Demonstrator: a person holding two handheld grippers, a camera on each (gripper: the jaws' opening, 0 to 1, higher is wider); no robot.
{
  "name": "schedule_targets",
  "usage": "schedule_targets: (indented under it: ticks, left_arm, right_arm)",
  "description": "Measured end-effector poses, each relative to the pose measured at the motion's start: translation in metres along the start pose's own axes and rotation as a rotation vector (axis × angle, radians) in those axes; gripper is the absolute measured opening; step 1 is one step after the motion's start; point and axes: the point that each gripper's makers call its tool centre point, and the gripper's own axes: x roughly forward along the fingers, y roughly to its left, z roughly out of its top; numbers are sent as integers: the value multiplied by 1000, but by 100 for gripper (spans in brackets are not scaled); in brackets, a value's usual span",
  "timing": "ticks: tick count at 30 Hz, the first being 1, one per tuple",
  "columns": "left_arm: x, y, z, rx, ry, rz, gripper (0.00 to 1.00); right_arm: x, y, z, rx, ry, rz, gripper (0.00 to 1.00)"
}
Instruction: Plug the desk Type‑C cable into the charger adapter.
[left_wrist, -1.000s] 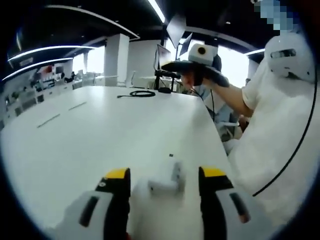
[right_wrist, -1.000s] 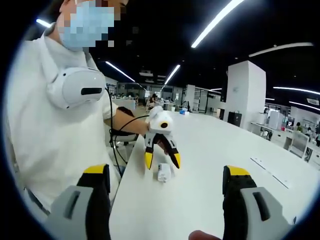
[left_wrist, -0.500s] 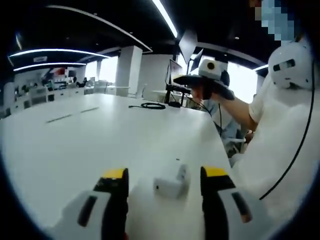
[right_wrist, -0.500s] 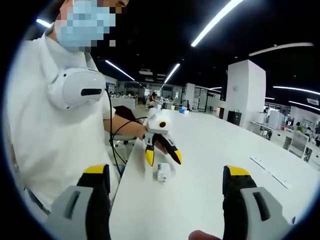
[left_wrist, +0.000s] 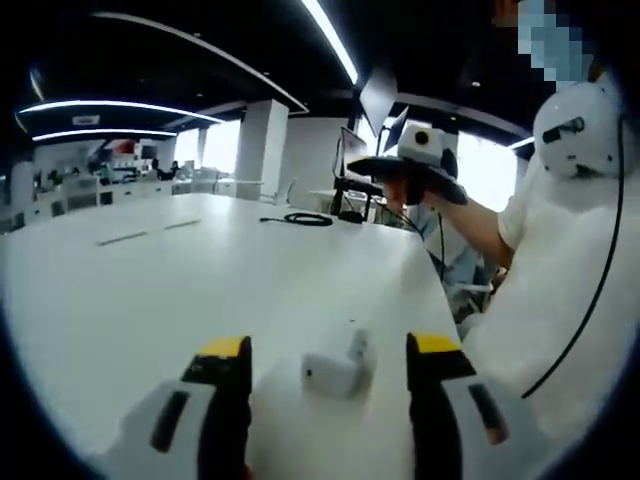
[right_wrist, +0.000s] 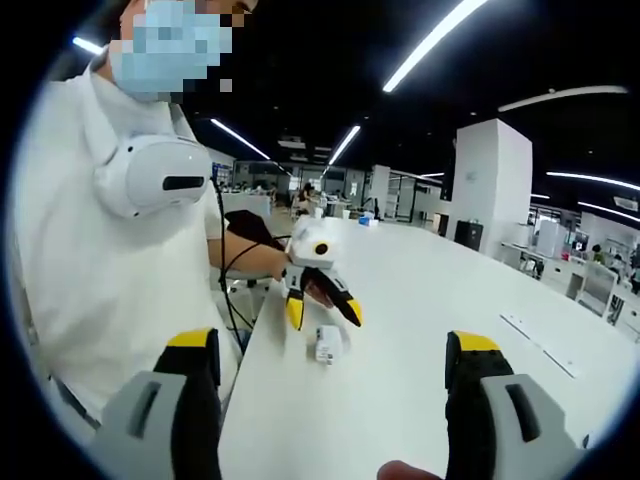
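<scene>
Charger adapter (left_wrist: 339, 365): lies on white tabletop (left_wrist: 180, 280) between wide-spread fingers of left gripper (left_wrist: 328, 352), long axis crosswise. Cable (left_wrist: 297, 218): coiled at far end. Right gripper (right_wrist: 331, 357): spread wide, held well apart.

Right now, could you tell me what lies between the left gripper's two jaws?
In the left gripper view, the white charger adapter lies on the white desk between the open jaws of the left gripper, touching neither.

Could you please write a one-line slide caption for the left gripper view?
Open left hand-held gripper straddles the white charger adapter on the white desk.
</scene>
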Motion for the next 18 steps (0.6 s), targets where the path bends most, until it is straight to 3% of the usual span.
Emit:
schedule_targets:
  ticks: [18]
  left_arm:
    - [-1,-2,0,-20,-56,19,69]
  right_arm:
    - [-3,-1,-2,-17,52,-7,95]
